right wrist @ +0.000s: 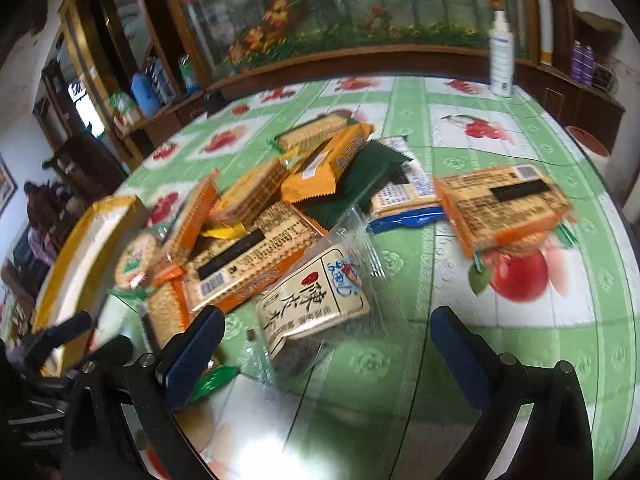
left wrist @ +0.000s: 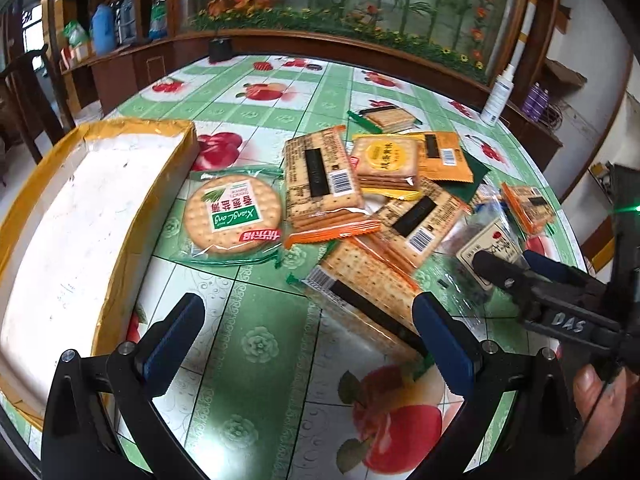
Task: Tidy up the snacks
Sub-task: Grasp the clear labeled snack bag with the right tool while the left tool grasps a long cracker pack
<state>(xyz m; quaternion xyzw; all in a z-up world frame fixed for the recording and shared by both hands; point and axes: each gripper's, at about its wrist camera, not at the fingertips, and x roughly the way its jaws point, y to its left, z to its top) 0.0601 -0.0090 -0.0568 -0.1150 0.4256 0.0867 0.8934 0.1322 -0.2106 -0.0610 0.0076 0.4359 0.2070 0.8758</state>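
Several cracker packs lie in a loose pile on the fruit-print table (left wrist: 256, 344). A round green-labelled cracker pack (left wrist: 232, 214) lies beside the open cardboard box (left wrist: 80, 224) at the left. A square cracker pack (left wrist: 368, 292) lies near my left gripper (left wrist: 308, 336), which is open and empty above the table. My right gripper (right wrist: 326, 344) is open, with a clear bag with a beige Chinese-character label (right wrist: 312, 304) between its fingers. The right gripper (left wrist: 516, 266) also shows in the left wrist view, over that bag (left wrist: 486, 246). An orange cracker pack (right wrist: 504, 204) lies apart at the right.
A white spray bottle (right wrist: 502, 56) stands at the table's far edge. A dark wooden cabinet with a flower mural (left wrist: 360, 12) runs behind the table. Shelves with bottles (left wrist: 104, 28) stand at the back left.
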